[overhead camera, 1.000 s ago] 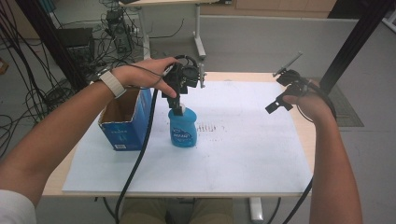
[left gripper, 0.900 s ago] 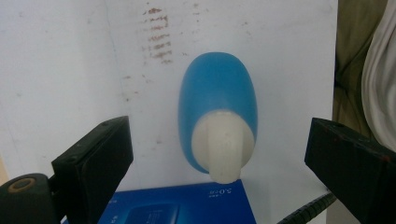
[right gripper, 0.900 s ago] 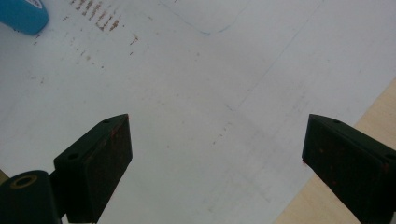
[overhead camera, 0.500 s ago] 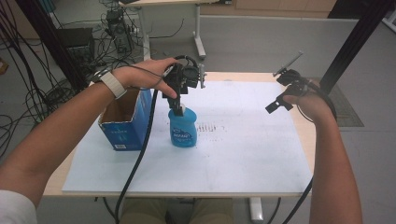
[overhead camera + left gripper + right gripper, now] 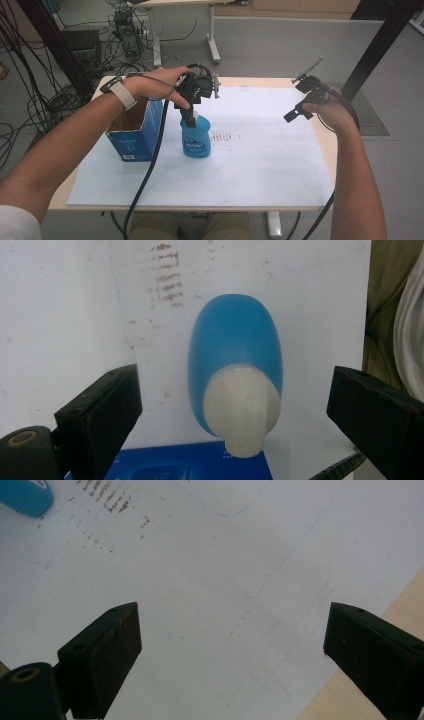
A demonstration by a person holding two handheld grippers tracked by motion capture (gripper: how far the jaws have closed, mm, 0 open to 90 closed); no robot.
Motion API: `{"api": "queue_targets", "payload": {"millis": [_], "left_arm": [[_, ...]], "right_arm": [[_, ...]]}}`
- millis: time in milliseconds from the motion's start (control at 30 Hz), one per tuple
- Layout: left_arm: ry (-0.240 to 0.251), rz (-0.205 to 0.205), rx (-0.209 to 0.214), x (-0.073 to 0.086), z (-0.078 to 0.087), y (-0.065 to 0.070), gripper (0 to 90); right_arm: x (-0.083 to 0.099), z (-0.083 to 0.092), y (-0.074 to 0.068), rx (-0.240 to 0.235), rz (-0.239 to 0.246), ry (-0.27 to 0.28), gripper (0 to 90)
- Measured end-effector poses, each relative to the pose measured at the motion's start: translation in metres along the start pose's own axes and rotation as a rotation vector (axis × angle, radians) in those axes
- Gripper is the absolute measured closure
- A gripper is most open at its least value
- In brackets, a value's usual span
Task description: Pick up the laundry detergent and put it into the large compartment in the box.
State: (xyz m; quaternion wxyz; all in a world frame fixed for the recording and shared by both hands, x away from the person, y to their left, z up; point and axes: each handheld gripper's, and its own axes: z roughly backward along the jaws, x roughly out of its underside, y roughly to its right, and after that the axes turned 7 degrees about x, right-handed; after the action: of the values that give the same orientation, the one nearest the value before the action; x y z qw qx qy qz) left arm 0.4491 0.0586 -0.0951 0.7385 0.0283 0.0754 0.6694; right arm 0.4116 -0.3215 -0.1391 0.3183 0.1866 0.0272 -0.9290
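Observation:
A blue bottle (image 5: 195, 139) with a white cap stands upright on the white sheet, just right of the box. My left gripper (image 5: 189, 113) hangs straight above its cap, held by the person's left hand. In the left gripper view the jaws stand wide open on either side of the bottle (image 5: 235, 337) and its cap (image 5: 243, 410), touching neither; the left gripper (image 5: 235, 425) holds nothing. My right gripper (image 5: 299, 99) hovers over the sheet's far right part. The right gripper (image 5: 232, 655) is open and holds nothing, with a bit of the bottle (image 5: 24, 495) far off.
An open blue cardboard box (image 5: 134, 131) stands at the sheet's left edge, close to the bottle; its rim (image 5: 192, 462) lies just below the cap. The white sheet (image 5: 250, 165) covers most of the wooden table (image 5: 327, 145). Cables trail from both grippers toward the person.

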Motion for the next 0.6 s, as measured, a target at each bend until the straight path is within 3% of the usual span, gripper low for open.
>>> {"api": "queue_targets", "payload": {"millis": [600], "left_arm": [[-0.02,0.003,-0.003,-0.002,-0.024,-0.002,8.0]], "right_arm": [[0.003,-0.008,0.001,-0.012,-0.003,-0.001,8.3]]}}
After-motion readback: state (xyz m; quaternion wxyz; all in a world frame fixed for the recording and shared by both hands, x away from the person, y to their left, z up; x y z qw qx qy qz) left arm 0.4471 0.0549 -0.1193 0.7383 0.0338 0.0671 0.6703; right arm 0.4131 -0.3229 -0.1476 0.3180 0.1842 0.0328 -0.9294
